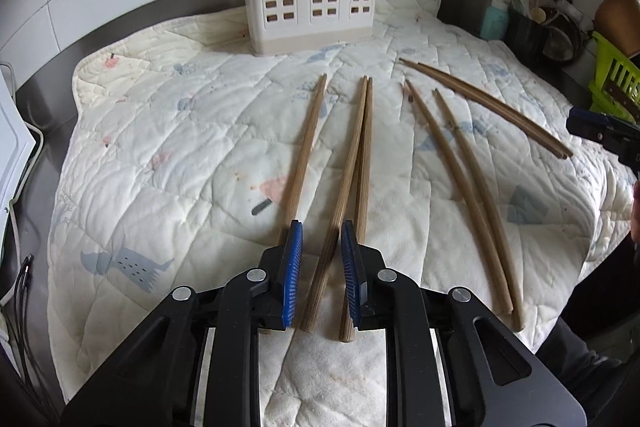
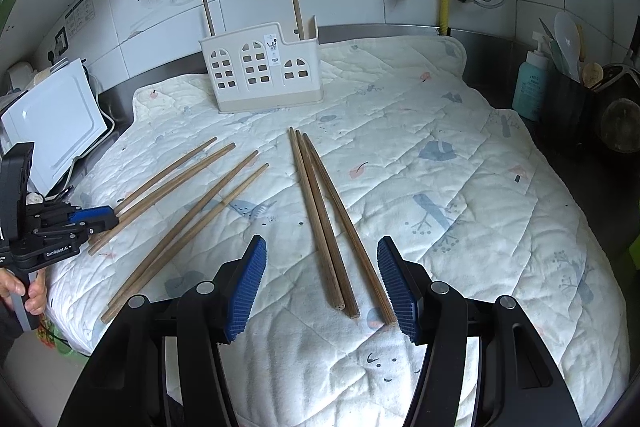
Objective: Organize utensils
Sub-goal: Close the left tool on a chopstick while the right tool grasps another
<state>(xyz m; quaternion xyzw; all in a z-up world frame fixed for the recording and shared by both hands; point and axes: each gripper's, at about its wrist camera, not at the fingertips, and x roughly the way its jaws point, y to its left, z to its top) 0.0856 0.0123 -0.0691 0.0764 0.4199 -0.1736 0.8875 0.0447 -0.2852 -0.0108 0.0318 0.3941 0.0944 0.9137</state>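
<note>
**Left jaws on one chopstick, holder next**

We have the left gripper (image 1: 320, 259) low over the quilted mat (image 1: 160, 155) on the bench, jaws narrow around the near end of one wooden chopstick (image 1: 340, 195). Pads look just about on it; from the left wrist view we can't be sure the squeeze is firm. A 2nd stick lies touching it on the right, partly under the right pad, so we judge the main risk is dragging both up.

Right gripper (image 2: 322, 283) hovers w/ jaws about half open, empty, three chopsticks (image 2: 320, 211) lying between its pads on the mat.

Cream chopstick holder (image 1: 312, 3) stands at the far edge of the mat, two sticks already upright in it. Other sticks lie loose, spread across the mat.

To do this well: confirm grip on the single stick, lift straight, tip it vertical, then drop thin end into a holder slot.
</note>
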